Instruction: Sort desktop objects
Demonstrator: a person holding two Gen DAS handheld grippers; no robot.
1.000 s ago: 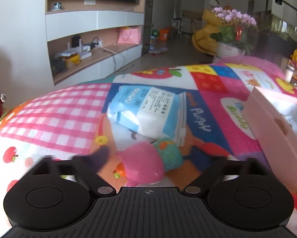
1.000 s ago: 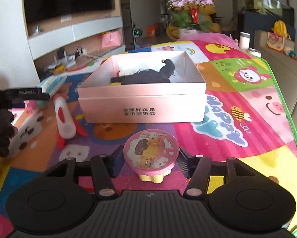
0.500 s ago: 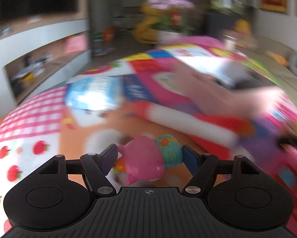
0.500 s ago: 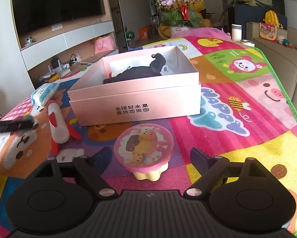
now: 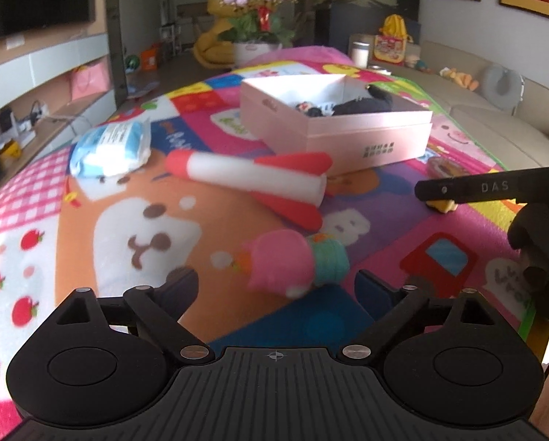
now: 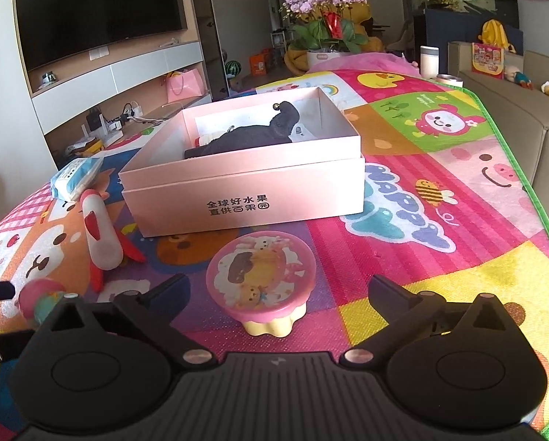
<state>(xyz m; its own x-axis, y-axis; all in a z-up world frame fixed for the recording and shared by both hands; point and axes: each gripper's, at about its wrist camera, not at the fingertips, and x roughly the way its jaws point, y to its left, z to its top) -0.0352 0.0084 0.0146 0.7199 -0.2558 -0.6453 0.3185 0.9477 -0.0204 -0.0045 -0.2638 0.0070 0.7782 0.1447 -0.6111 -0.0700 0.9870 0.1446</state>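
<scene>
A small pink and teal toy (image 5: 292, 264) lies on the colourful mat between the wide-open fingers of my left gripper (image 5: 276, 288), apart from both. It also shows at the left edge of the right wrist view (image 6: 41, 296). My right gripper (image 6: 278, 290) is open, with a round pink-lidded cake-shaped tin (image 6: 261, 281) standing between its fingers, untouched. An open pink box (image 6: 245, 169) holding a dark plush item (image 6: 252, 134) stands beyond it, also in the left view (image 5: 336, 125). A red and white foam rocket (image 5: 252, 180) lies left of the box.
A blue and white tissue pack (image 5: 109, 147) lies at the far left of the mat. The right gripper's finger (image 5: 494, 187) crosses the right side of the left view. A beige sofa (image 6: 524, 110) borders the mat's right edge. A flower pot (image 6: 325, 36) stands at the far end.
My left gripper has swung right toward the box and opened, releasing the pink and teal toy onto the mat. My right gripper has opened wide around the tin and pulled back slightly.
</scene>
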